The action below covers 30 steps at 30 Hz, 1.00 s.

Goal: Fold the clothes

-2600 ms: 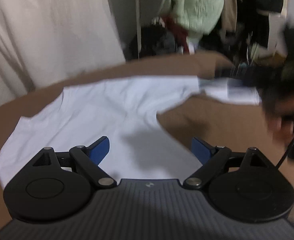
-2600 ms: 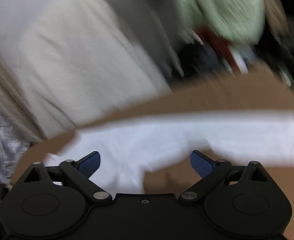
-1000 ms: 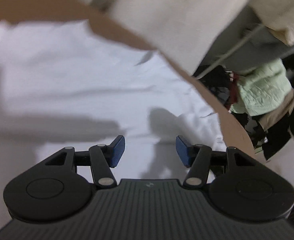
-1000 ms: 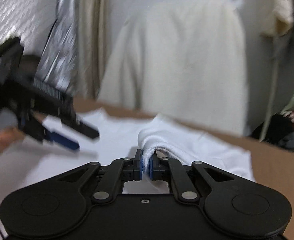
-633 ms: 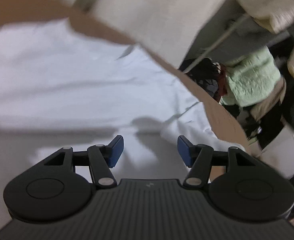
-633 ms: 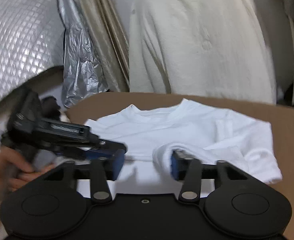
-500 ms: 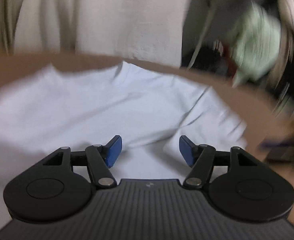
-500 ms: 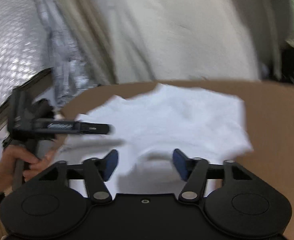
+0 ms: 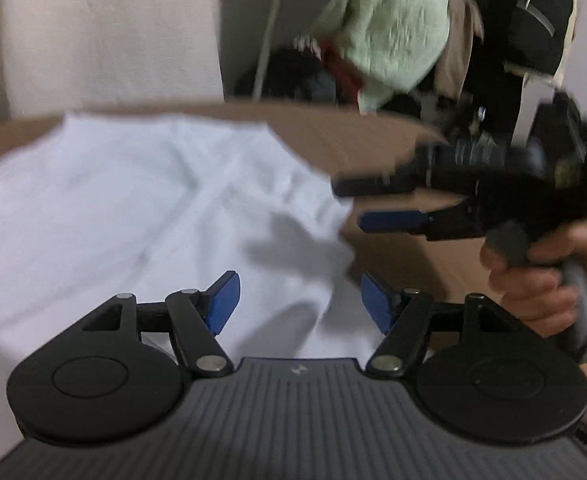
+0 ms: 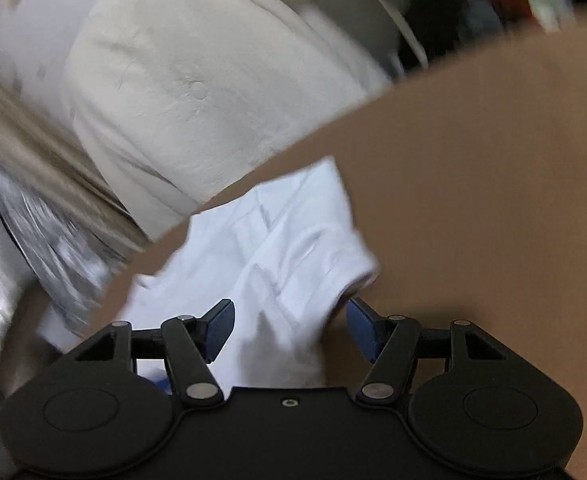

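On a brown table (image 9: 345, 136), a white shirt (image 9: 125, 208) lies spread out, wrinkled, its right edge stopping short of the bare brown surface. Both views are blurred. The left gripper (image 9: 296, 300) hovers low over the shirt's near right edge with its blue-padded fingers (image 9: 222, 300) spread apart and nothing between them. To its right, a person's hand (image 9: 541, 280) grips the handle of the right gripper (image 9: 373, 204), which points sideways toward the shirt's edge, its fingers parted and empty. From the right gripper's own camera, its blue pads (image 10: 218, 326) stand wide apart just above a folded corner of the shirt (image 10: 289, 256), cloth visible between them but not pinched. Behind the table hangs a cream garment (image 10: 197, 80), with a pale green jacket (image 9: 393, 28) and dark clothes (image 9: 533, 20) farther right
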Each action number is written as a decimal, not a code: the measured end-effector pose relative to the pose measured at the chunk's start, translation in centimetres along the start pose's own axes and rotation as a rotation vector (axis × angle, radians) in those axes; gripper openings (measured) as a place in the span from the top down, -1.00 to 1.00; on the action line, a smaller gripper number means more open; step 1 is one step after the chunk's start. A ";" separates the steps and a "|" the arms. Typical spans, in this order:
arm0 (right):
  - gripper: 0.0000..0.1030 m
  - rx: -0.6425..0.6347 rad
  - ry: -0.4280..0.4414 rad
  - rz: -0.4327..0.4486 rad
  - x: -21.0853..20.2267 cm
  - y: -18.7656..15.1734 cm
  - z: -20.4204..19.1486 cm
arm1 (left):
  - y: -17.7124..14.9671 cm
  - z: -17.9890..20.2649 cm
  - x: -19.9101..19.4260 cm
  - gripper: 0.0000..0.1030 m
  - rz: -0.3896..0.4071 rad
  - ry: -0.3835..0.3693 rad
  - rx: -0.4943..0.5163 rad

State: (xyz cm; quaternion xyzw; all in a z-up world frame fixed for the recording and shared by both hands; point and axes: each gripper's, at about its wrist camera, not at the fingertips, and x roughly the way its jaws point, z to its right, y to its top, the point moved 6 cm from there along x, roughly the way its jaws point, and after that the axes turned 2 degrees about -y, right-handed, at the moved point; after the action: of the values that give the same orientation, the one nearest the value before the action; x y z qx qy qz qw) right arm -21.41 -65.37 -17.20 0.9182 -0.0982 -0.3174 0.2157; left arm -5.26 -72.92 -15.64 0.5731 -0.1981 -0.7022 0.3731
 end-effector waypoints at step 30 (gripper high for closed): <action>-0.33 -0.508 -0.307 0.050 7.1 -1.9 -4.3 | 7.1 -9.0 -15.7 0.86 0.475 0.428 -0.076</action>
State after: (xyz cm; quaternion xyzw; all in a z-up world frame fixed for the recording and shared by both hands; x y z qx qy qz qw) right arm -13.08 -64.53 -18.91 0.7736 -0.0695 -0.4614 0.4288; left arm 6.47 -64.32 -2.69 0.6312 -0.2170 -0.4659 0.5809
